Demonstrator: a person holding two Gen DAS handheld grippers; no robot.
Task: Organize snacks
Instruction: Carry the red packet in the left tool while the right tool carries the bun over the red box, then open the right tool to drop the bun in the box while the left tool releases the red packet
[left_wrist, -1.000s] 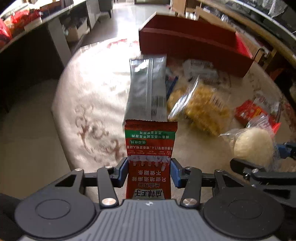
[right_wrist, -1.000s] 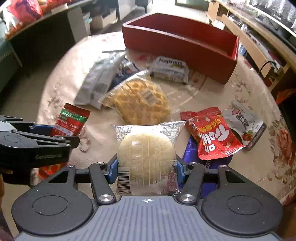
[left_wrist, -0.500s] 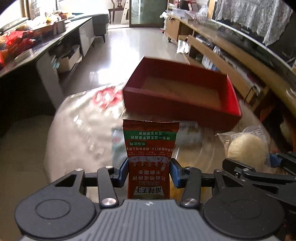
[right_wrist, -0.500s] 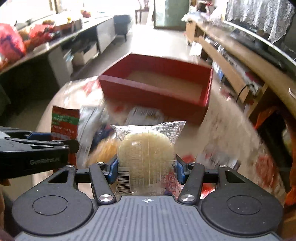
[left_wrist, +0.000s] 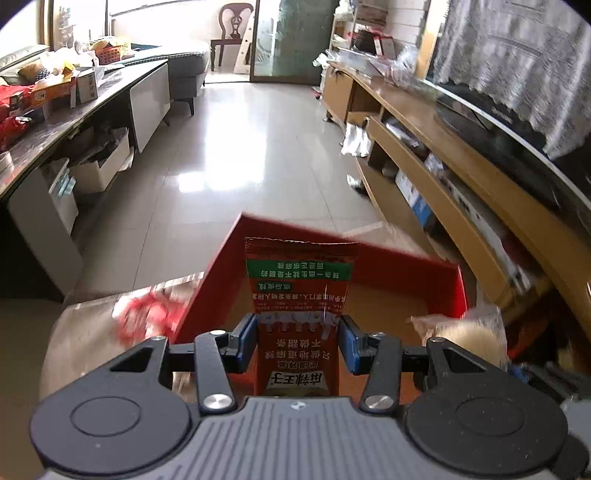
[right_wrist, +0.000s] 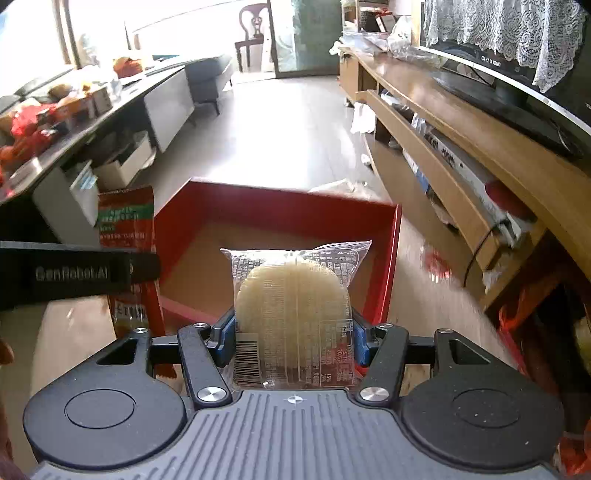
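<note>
My left gripper is shut on a red snack packet with a green band, held upright over the near part of the red box. My right gripper is shut on a clear-wrapped round pale cake, also hanging above the red box, whose brown floor looks bare. In the right wrist view the left gripper and its red packet show at the left. The cake shows at the right edge of the left wrist view.
The box sits at the far end of a cloth-covered table. A long wooden cabinet with a TV runs along the right. A grey counter with clutter stands at the left. Tiled floor lies beyond.
Both grippers have moved forward and up from over the scattered snacks to over the red box, each keeping its packet. The loose snacks on the table have dropped out of view.
</note>
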